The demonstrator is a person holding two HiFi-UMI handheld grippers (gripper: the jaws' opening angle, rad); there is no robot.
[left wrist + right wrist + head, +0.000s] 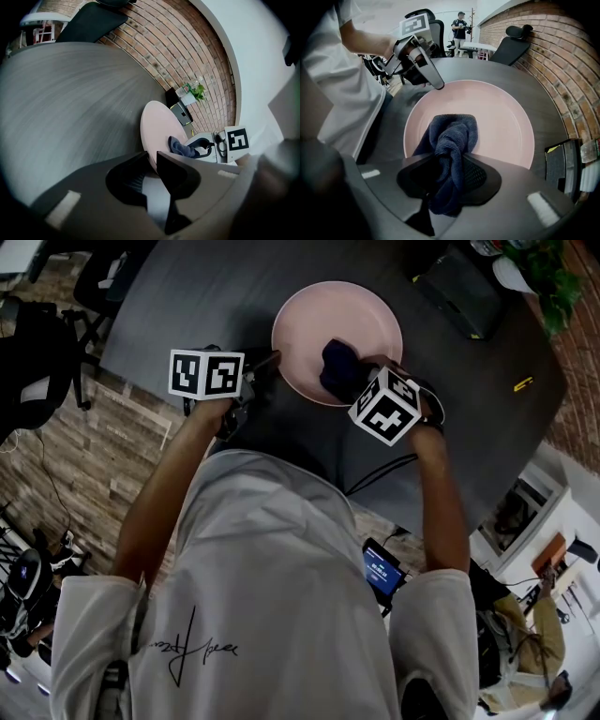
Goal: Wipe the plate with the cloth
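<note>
We have the right claw (451, 165) clamped tight on the bunched dark blue cloth (452, 133), which is pressed onto the near side of the pink plate (501, 122). Left claw (151, 158) is nearly closed, pinching the plate's left rim. Plate sits on the dark grey surface (187, 296).

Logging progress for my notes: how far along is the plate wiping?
Done: the cloth is clamped in the right tongs, and the left tongs pinch the plate rim. In hand: the cloth lies on the plate's near part. Left: presumably the remaining surface; no dirt shows, so wiped areas can't be told.
</note>
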